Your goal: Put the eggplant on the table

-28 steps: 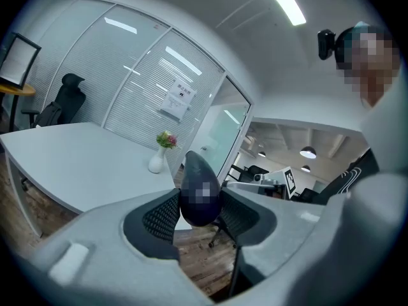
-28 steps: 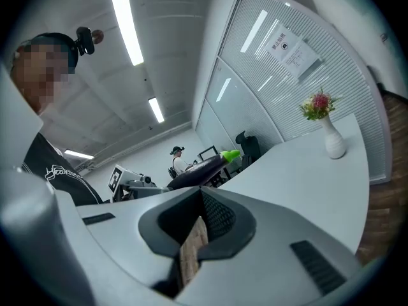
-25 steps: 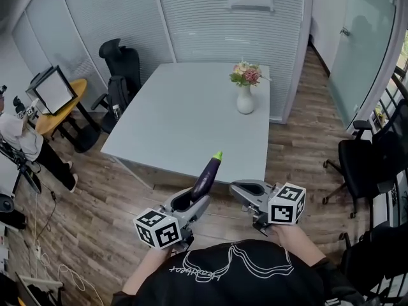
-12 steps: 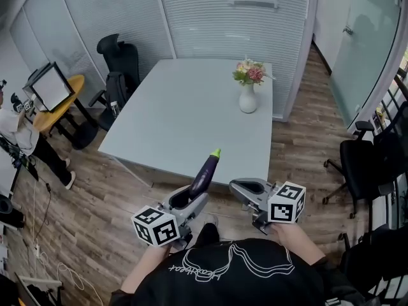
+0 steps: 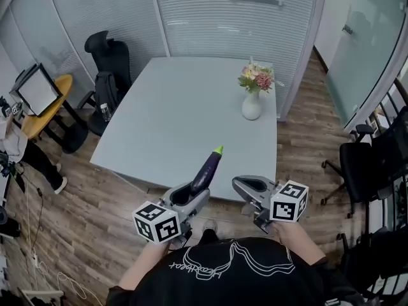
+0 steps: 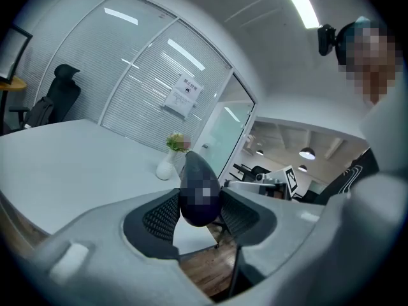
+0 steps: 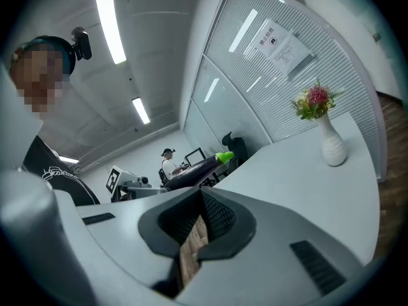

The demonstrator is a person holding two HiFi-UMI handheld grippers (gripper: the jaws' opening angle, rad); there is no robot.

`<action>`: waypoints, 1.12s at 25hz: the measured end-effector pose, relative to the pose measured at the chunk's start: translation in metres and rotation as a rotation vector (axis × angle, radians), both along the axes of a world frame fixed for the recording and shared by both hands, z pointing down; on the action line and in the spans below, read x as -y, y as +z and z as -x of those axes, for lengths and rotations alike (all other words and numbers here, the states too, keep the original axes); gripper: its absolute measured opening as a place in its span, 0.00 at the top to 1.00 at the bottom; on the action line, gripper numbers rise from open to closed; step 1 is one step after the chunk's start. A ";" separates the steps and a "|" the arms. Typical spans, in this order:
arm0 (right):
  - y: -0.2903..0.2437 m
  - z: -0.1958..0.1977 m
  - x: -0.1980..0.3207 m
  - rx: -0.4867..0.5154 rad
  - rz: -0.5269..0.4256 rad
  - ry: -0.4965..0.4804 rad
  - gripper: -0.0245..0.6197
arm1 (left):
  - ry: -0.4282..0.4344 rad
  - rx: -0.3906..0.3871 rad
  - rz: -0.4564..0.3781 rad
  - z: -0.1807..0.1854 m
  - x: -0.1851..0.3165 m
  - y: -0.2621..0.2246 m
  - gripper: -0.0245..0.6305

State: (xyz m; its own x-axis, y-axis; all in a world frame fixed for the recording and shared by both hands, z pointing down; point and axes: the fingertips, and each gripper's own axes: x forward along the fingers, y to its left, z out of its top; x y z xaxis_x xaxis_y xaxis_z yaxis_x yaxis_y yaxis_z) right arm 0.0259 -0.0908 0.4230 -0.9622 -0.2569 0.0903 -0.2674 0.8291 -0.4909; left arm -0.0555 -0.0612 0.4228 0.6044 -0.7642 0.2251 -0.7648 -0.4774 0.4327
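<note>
Vase (image 5: pixel 251 106): white, upright on the counter (image 5: pixel 178 120), toward its right side; holds flowers (image 5: pixel 256 80), pink and green.

Eggplant (image 5: pixel 206 169): dark purple, green stem tip. Off the counter, held in the air at its near edge. Long axis runs away from the person and tilts upward; the stem end points forward over the counter edge, the blunt end sits back in the jaws.

Left hand-held gripper (image 5: pixel 193 195): jaws clamped on the eggplant's blunt end, one pad on each side.

Right hand-held gripper (image 5: pixel 245 185): jaws together, nothing between them; just beside the left one, short of the counter.
</note>
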 end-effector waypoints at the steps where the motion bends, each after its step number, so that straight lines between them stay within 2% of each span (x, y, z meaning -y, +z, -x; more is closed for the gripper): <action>1: 0.000 0.006 0.007 -0.001 0.003 0.004 0.95 | 0.006 -0.002 0.000 0.005 0.009 0.000 0.65; 16: -0.002 0.055 0.111 -0.030 0.005 0.115 0.95 | 0.084 -0.016 0.007 0.063 0.126 0.002 0.65; 28: 0.016 0.069 0.165 -0.053 0.040 0.196 0.95 | 0.146 -0.035 0.058 0.083 0.192 0.025 0.65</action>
